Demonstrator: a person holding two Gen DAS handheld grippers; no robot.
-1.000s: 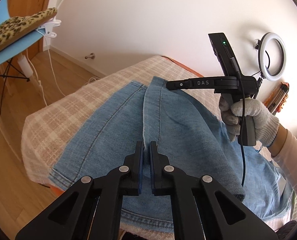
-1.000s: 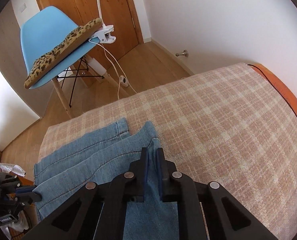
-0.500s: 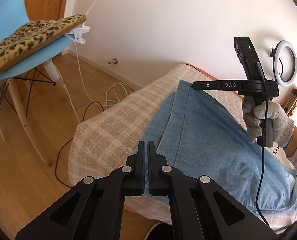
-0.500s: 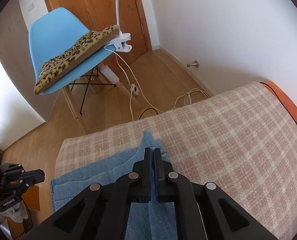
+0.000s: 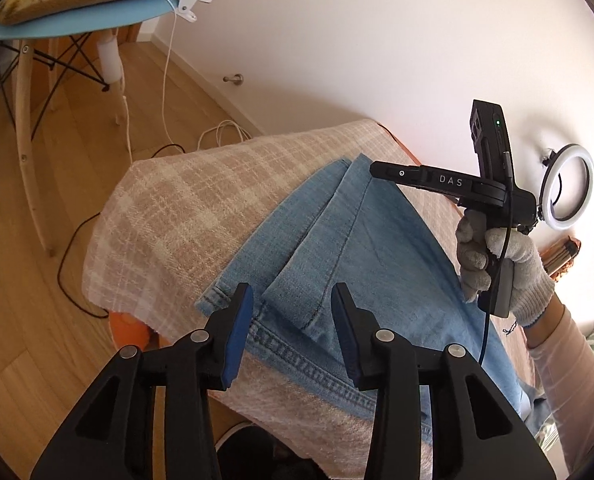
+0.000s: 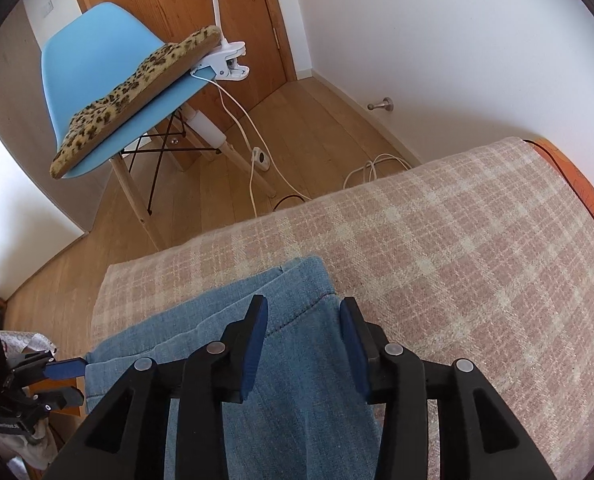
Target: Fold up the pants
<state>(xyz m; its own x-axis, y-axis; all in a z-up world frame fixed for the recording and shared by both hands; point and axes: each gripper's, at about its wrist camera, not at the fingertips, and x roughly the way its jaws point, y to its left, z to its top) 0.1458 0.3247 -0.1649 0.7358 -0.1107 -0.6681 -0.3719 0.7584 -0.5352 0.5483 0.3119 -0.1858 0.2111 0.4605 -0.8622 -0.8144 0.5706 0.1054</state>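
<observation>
Both the left gripper (image 5: 292,308) and right gripper (image 6: 301,320) have just sprung open, releasing the folded light-blue denim pants (image 5: 349,248); this fold seems laid.

Denim pants (image 5: 361,248), seemingly woolly plaid blanket (image 6: 437,236)

Both the left tool (image 5: 292,300) and right tool (image 6: 303,314) have opened, releasing the jeans (image 5: 377,256).
</observation>
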